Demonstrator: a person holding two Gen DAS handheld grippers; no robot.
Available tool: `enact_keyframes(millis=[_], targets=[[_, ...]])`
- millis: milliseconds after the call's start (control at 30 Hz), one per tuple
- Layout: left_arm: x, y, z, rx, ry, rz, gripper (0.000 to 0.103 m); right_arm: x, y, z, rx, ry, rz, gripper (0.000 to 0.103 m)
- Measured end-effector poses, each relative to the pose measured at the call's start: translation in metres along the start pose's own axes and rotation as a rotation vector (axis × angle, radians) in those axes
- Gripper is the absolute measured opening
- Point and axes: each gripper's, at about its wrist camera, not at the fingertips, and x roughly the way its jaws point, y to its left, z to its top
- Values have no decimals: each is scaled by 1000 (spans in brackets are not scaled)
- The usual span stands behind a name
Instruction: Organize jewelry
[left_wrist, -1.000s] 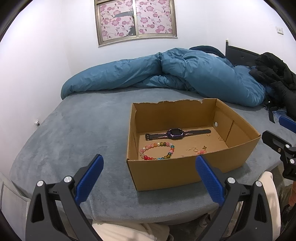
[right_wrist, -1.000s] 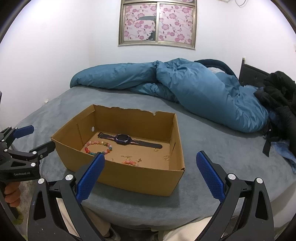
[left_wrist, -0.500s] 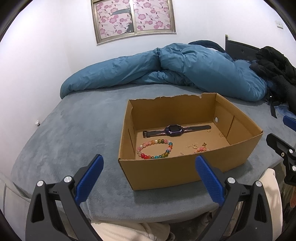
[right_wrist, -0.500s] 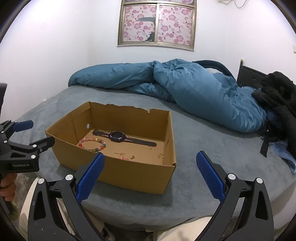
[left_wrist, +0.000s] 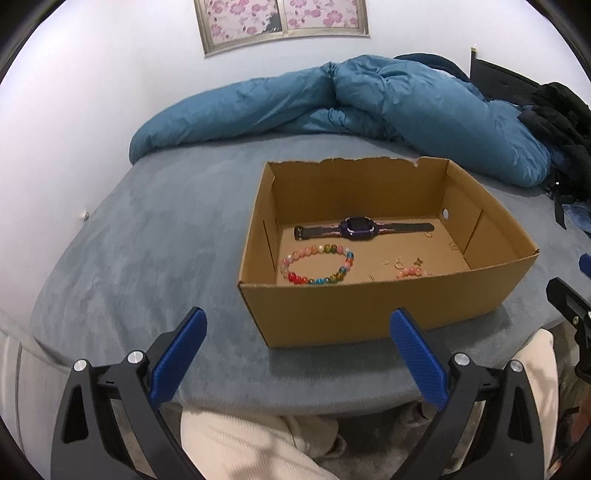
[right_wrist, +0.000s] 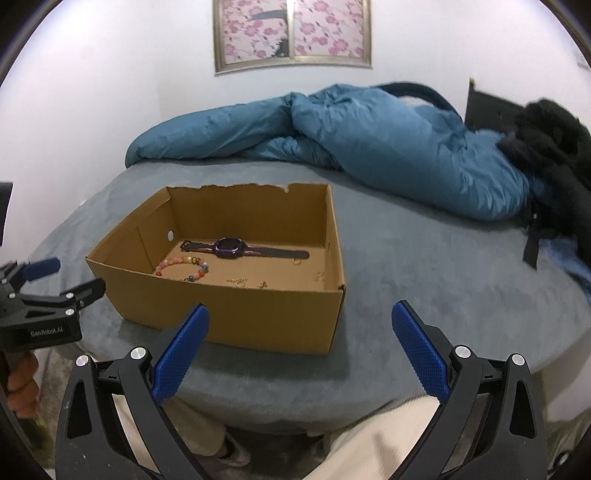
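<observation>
Both claws, left claw (left_wrist: 297, 345) and right claw (right_wrist: 301, 341), are being held wide apart and empty before the cardboard box (left_wrist: 369, 314) on the bed (left_wrist: 147, 240); inside, the beaded bracelet (left_wrist: 317, 264) is lying near-left, the smartwatch (left_wrist: 360, 228) farther back.

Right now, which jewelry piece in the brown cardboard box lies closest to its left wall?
The multicoloured beaded bracelet, a closed ring of beads. The purple-faced black-strap watch lies stretched straight behind it.

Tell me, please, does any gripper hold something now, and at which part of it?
Nothing is held. The left gripper and right gripper are both open, short of the cardboard box.
</observation>
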Motion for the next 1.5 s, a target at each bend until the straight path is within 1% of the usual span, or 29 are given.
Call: enact_keyframes(millis=[233, 367, 567, 700, 1067, 1500], targets=[[-15, -2, 6, -6, 45, 5, 97, -3, -5, 10, 47, 68, 16, 95], [-18, -1, 11, -6, 57, 17, 97, 0, -3, 16, 45, 99, 15, 95], [-8, 5, 15, -30, 94, 23, 97, 12, -9, 18, 80, 153, 12, 95], [-2, 5, 15, -37, 114, 19, 97, 19, -11, 18, 77, 174, -9, 95], [8, 7, 14, -62, 138, 16, 97, 24, -17, 13, 74, 221, -44, 95], [9, 6, 15, -63, 155, 31, 97, 35, -18, 4, 85, 300, -32, 95]])
